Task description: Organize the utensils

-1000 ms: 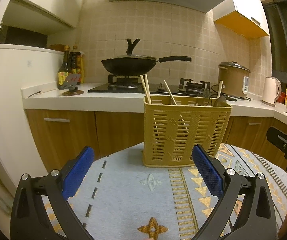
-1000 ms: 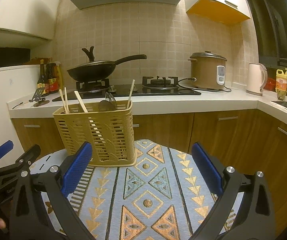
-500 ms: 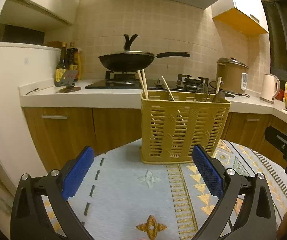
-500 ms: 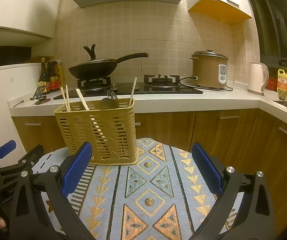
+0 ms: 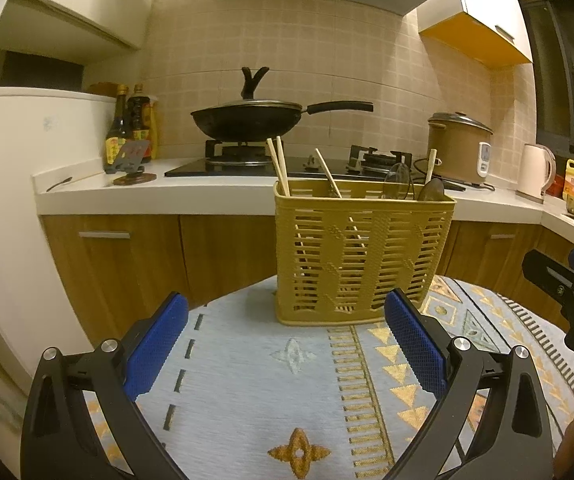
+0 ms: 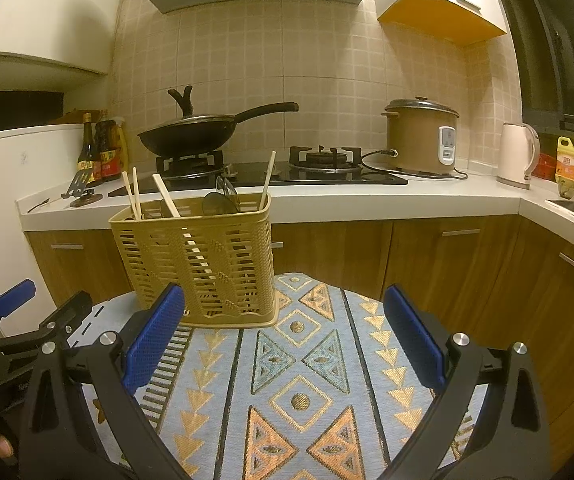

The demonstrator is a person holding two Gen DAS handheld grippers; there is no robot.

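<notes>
Left wrist view: the left gripper (image 5: 285, 346) hangs low over the patterned tablecloth (image 5: 247, 364), its blue-padded fingers spread wide with nothing between them. Just beyond it stands the yellow slatted basket (image 5: 361, 254), upright on the cloth. Everything here is placed against that basket. Inside it, wooden chopsticks (image 5: 279, 166) lean at its left end, another stick slants near the middle, and two dark spoon bowls (image 5: 397, 187) show above the rim toward its right end, with one more stick beside them. No loose utensil lies on the cloth in front of the basket or to either side of it.

In the right wrist view the right gripper (image 6: 283, 344) is also spread wide and empty, hanging to the right of the basket (image 6: 199, 256) and a little nearer the camera. The left gripper shows at the frame's left edge, on the basket's other side.

As a judgement, the sorting itself looks done or nearly so, since the utensils in sight are already inside the basket; the step in hand reads as a pause in front of it. Whether anything remains outside both views cannot be told. If more is wanted, the next move would call for reaching over the rim to straighten the leaning sticks, gripping one high on its shaft without tipping the light basket.
</notes>
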